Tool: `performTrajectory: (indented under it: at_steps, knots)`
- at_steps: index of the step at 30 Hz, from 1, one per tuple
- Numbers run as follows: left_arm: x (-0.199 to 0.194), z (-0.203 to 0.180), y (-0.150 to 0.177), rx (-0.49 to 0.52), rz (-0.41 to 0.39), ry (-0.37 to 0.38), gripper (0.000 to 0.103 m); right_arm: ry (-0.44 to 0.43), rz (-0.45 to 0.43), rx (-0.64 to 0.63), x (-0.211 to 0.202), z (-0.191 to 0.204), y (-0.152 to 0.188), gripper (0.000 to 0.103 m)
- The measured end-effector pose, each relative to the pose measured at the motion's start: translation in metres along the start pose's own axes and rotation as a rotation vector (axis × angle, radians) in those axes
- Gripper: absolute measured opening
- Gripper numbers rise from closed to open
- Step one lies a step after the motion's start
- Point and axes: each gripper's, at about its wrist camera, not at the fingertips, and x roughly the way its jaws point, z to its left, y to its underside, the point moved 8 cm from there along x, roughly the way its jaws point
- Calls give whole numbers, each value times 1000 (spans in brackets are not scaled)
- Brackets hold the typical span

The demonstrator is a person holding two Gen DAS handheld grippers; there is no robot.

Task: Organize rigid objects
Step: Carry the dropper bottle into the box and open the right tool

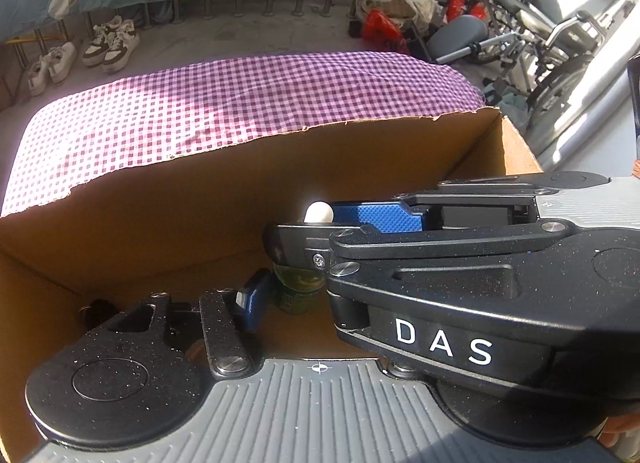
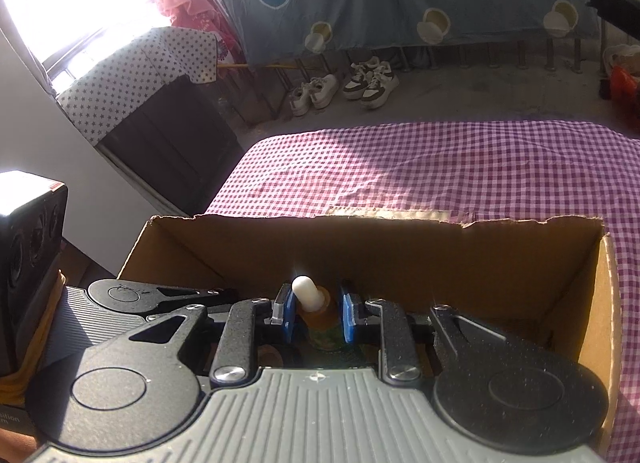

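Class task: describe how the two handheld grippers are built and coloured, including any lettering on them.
The right gripper has a grey ribbed body, speckled matte-black linkage arms with silver pivot pins, round black discs at both sides, and blue textured pads. Seen from the left wrist, it carries white lettering "DAS" on its black side. The left gripper has the same grey ribbing and black links.

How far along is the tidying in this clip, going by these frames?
Done: nothing loose shows on the purple checked cloth. In hand: the right gripper grips a small white-capped, green-labelled bottle inside the brown cardboard box. Left: releasing it; what else lies in the box is mostly hidden.
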Motion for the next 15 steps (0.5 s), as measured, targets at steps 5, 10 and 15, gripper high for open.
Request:
performTrajectory:
  at_steps: [5, 10, 15]
  knots:
    - [-9, -5, 1, -21, -7, 17, 71, -14, -6, 29, -9, 2, 1, 29]
    - [-25, -10, -1, -37, -43, 26, 79, -26, -71, 44, -40, 10, -3, 38]
    - [-46, -19, 5, -43, -68, 47, 80, -42, -145, 61, -85, 19, 2, 43]
